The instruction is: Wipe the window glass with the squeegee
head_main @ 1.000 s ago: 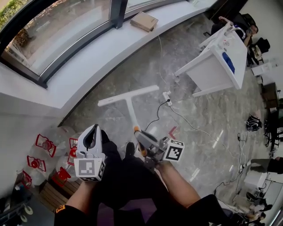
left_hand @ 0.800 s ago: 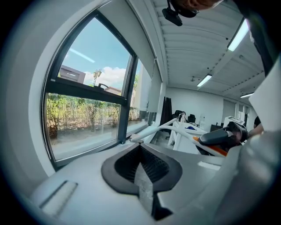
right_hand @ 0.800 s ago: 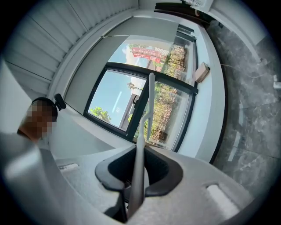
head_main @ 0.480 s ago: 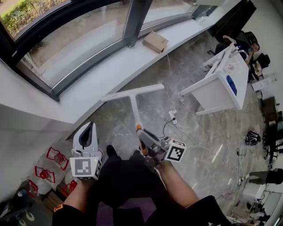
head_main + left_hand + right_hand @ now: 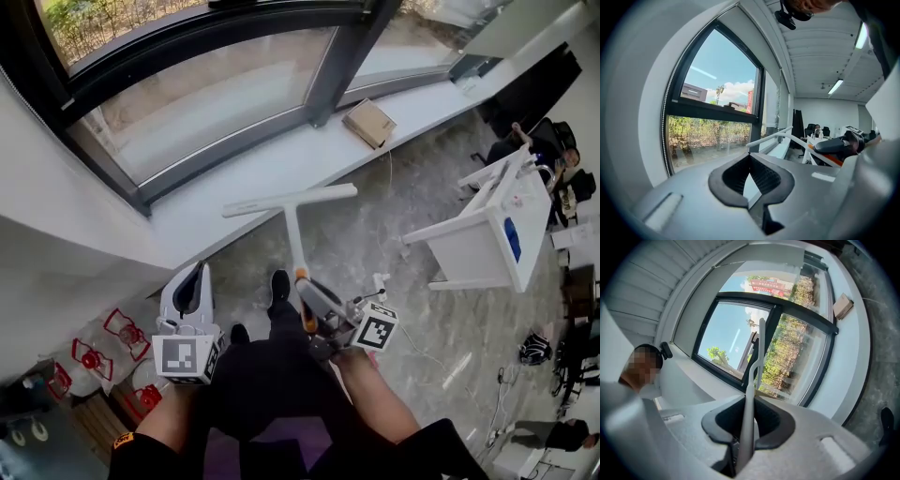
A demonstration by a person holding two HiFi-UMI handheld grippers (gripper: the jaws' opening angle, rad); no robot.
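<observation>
The window glass [image 5: 216, 94] runs across the top of the head view behind a dark frame. A white T-shaped squeegee [image 5: 292, 202] points at it, its head hanging over the edge of the white sill [image 5: 234, 178]. My right gripper [image 5: 314, 302] is shut on its handle by the orange collar. In the right gripper view the squeegee's shaft [image 5: 751, 394] runs up between the jaws of the right gripper [image 5: 749, 403] toward the glass [image 5: 731, 338]. My left gripper [image 5: 192, 289] hovers to the left, shut and empty. The left gripper view shows the left gripper [image 5: 750, 158] facing the glass [image 5: 712, 136], with the squeegee [image 5: 771, 136] at right.
A cardboard box [image 5: 369, 122] lies on the sill. A white table [image 5: 487, 234] stands at right, with a person seated beyond it [image 5: 548, 155]. Water bottles with red handles [image 5: 117, 328] crowd the wall at lower left. A cable and a power strip [image 5: 380, 281] lie on the marble floor.
Both grippers and the squeegee have come closer to the window, and the squeegee's head now reaches the sill's edge. The right gripper's hold on the handle is unchanged.
</observation>
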